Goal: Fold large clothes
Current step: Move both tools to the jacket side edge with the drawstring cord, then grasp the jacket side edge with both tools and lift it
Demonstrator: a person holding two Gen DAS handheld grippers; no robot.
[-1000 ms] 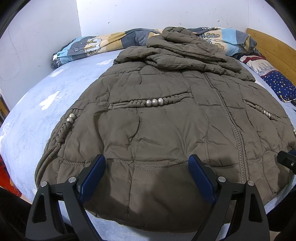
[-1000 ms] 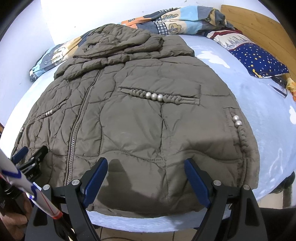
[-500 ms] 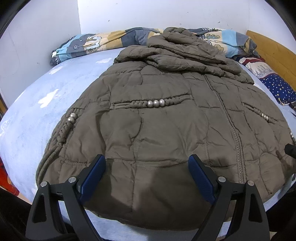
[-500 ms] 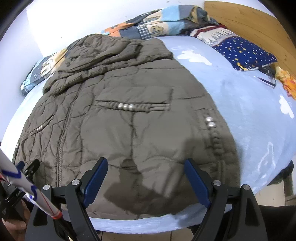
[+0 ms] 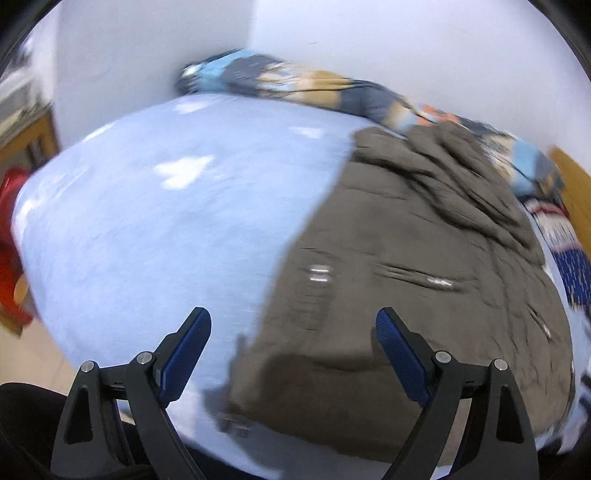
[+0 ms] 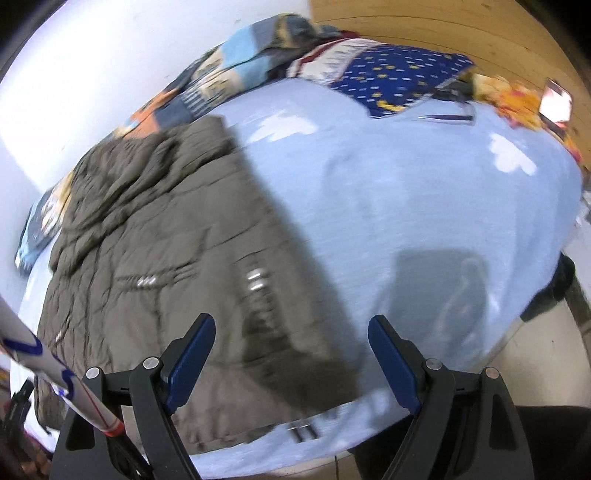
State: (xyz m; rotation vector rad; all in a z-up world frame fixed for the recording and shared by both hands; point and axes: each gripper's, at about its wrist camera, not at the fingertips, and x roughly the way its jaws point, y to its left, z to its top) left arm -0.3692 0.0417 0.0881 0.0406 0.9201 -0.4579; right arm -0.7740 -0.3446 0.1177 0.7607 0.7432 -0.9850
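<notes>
A brown quilted jacket (image 5: 417, 273) lies flat on a light blue bed sheet (image 5: 155, 229), hood bunched at the far end. In the left wrist view my left gripper (image 5: 293, 323) hovers open above the jacket's left bottom corner, nothing between its blue pads. The right wrist view shows the same jacket (image 6: 155, 258) on the left half of the picture. My right gripper (image 6: 291, 328) hangs open over the jacket's right bottom corner and the bare sheet (image 6: 406, 206) beside it. Both views are motion-blurred.
A patterned quilt (image 5: 314, 85) lies along the white wall at the bed's far side. A dark blue starred pillow (image 6: 399, 77) rests by the wooden headboard (image 6: 424, 26). A red object (image 5: 11, 243) sits off the bed's left edge. Floor shows past the near edge.
The two grippers have swung apart, each rolling: the left one to the jacket's left edge, the right one to its right edge. Both stay open and hold nothing.
</notes>
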